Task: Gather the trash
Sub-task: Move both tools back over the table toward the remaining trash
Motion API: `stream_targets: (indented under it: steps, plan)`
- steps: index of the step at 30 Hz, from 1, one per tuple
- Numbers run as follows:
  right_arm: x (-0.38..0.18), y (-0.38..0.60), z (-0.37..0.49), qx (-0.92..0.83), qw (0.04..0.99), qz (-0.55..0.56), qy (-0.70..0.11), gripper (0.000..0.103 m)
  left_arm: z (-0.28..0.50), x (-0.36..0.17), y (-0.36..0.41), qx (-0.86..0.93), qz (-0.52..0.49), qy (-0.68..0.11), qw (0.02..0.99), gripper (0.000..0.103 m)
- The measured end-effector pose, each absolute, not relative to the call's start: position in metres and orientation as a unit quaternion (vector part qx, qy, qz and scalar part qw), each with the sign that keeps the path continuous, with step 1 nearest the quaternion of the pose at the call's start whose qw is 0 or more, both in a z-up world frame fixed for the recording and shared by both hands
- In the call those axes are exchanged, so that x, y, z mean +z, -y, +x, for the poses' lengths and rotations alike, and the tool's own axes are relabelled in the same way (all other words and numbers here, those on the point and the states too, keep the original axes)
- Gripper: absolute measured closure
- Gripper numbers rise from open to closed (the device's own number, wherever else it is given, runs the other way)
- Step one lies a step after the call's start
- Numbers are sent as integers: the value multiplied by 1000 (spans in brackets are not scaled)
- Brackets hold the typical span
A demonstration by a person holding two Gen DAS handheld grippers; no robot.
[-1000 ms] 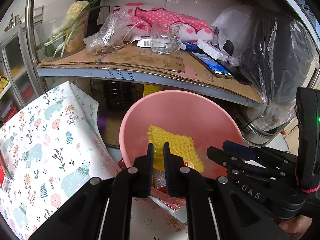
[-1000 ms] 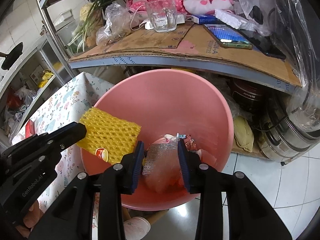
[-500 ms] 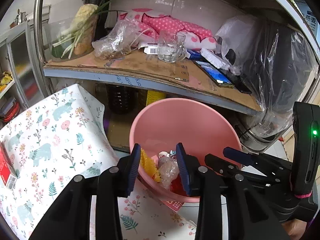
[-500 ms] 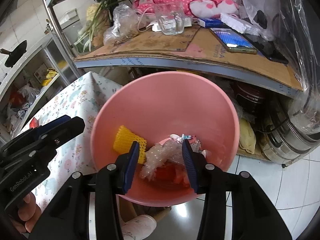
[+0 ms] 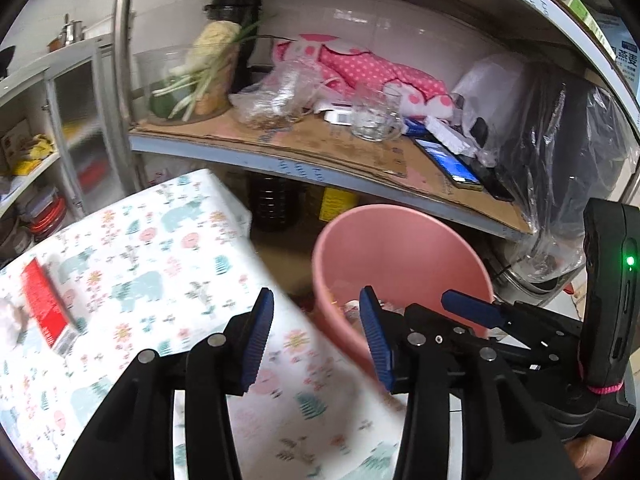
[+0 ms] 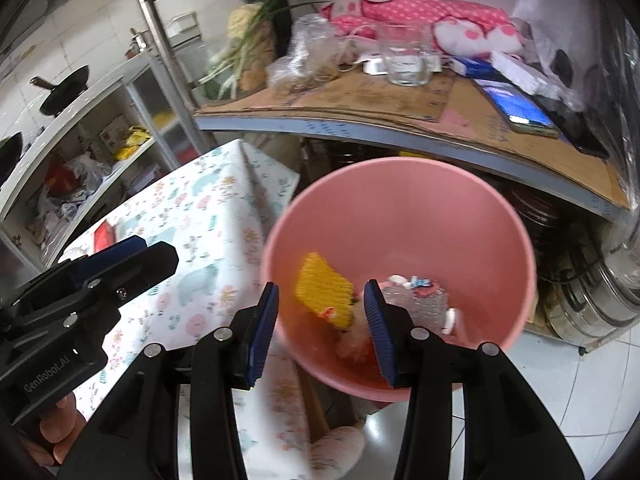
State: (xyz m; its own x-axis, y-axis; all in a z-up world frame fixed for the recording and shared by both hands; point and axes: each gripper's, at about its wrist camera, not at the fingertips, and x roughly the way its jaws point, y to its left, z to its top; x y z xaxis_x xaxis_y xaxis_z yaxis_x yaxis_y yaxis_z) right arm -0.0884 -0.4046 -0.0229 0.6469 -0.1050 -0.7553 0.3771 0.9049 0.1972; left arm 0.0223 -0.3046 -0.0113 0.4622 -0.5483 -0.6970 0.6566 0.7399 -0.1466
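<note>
Trash dropped: yellow net (image 6: 325, 294) lies in the pink bin (image 6: 400, 176), both my grippers, left (image 5: 316, 334) and right (image 6: 322, 330), just opened, empty; next I should lift clear before swinging to the table (image 5: 160, 264).

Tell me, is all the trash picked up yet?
Some is done: the yellow foam net and a clear plastic wrapper lie in the pink bin. Nothing is in hand: the left tool and right tool are both open and empty, and the left one has just been opening. Still left: a red packet lies on the flowered tablecloth.
</note>
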Motion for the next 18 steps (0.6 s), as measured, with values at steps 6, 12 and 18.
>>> stream_targets:
  steps: [6,12,18]
  plan:
    - [-23,373,-71,-99,896,156,-405,58,34,-11,261,-312,57,-383,868,59]
    - [-23,334,-48,-55,900,134,-412,58,55,-16,205,-257,30,-395,881,58]
    - [-24,295,-21,-9,900,116,-420,58,76,-20,145,-203,7,-404,892,52]
